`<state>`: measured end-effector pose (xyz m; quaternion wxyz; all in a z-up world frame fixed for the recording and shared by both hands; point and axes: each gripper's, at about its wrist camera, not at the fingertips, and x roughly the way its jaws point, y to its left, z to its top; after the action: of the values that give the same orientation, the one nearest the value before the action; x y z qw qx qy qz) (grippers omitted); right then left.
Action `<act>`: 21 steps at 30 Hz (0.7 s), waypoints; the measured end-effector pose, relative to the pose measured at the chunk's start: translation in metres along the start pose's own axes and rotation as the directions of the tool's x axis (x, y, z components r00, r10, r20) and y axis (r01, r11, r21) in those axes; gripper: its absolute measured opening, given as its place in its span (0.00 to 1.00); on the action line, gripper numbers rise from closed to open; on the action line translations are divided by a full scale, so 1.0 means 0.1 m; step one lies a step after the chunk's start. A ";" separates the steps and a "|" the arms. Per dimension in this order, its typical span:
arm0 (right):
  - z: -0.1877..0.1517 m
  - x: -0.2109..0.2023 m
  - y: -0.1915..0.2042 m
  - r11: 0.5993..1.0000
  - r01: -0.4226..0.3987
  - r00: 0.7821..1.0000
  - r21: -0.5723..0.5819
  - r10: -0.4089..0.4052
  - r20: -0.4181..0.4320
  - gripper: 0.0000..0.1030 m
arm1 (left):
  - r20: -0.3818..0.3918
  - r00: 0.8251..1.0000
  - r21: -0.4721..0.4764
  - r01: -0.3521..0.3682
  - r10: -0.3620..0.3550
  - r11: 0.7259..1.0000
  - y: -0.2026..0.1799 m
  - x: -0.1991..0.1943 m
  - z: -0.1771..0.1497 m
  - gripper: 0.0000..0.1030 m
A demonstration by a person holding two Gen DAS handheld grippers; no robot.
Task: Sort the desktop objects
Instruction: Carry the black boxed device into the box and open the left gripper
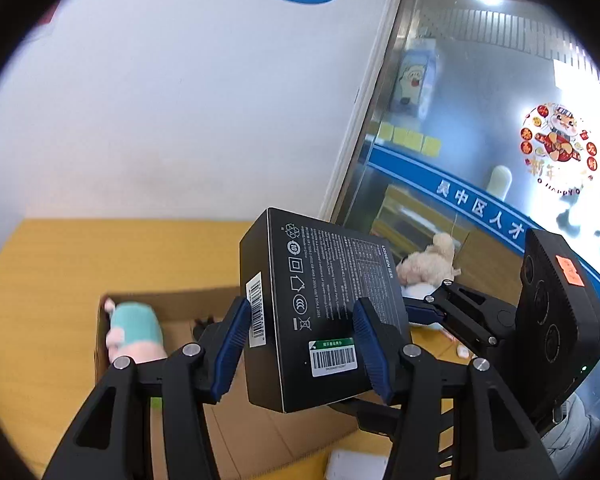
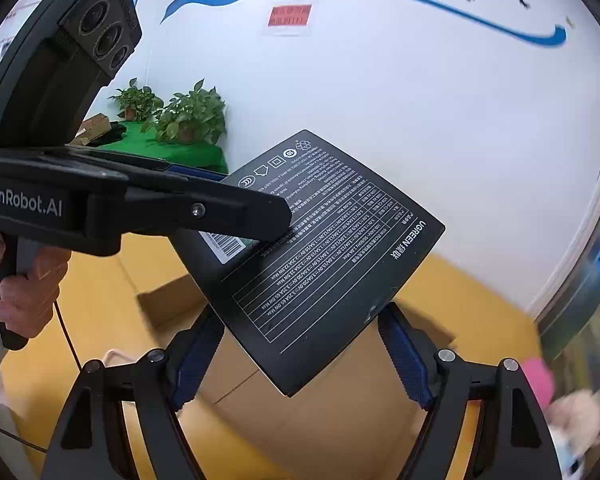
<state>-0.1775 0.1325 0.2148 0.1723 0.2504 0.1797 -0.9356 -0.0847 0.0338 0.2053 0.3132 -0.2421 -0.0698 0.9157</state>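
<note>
My left gripper (image 1: pixel 300 344) is shut on a black UGREEN box (image 1: pixel 320 304) and holds it in the air above an open cardboard box (image 1: pixel 172 300). In the right wrist view the same black box (image 2: pixel 324 248) hangs in front of my right gripper (image 2: pixel 300 356). The right gripper's blue pads (image 2: pixel 404 360) stand wide apart at the box's lower corner; I cannot tell whether they touch it. The left gripper's finger (image 2: pixel 204 208) crosses the box from the left. A pink and teal plush (image 1: pixel 134 332) lies inside the cardboard box.
A yellow table (image 1: pixel 40 312) carries the cardboard box. A beige plush (image 1: pixel 428 264) lies at the table's right, near a glass partition. The right gripper's body (image 1: pixel 556 320) stands at the right in the left wrist view. Potted plants (image 2: pixel 188 116) sit on a green surface at far left.
</note>
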 end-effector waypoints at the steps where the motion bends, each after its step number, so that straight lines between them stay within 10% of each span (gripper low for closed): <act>1: 0.04 -0.03 -0.05 1.000 0.002 1.000 -0.001 -0.002 0.004 0.76 | 0.009 1.000 -0.001 0.003 -0.003 1.000 0.00 0.02 0.07 0.51; 11: 0.38 0.32 -0.71 1.000 -0.018 0.999 0.020 0.019 -0.030 0.76 | -0.001 0.999 0.038 -0.032 0.032 0.999 0.00 0.54 0.57 0.51; 21: 0.01 1.32 -1.44 0.988 -0.118 0.971 0.101 0.136 -0.195 0.76 | -0.153 0.988 -0.055 -0.027 0.019 0.998 0.38 1.64 0.45 0.51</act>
<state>-0.3446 0.2274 0.1813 0.2017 0.3622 0.1384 -0.8994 -0.2390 0.1044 0.1683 0.3001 -0.3208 -0.0687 0.8957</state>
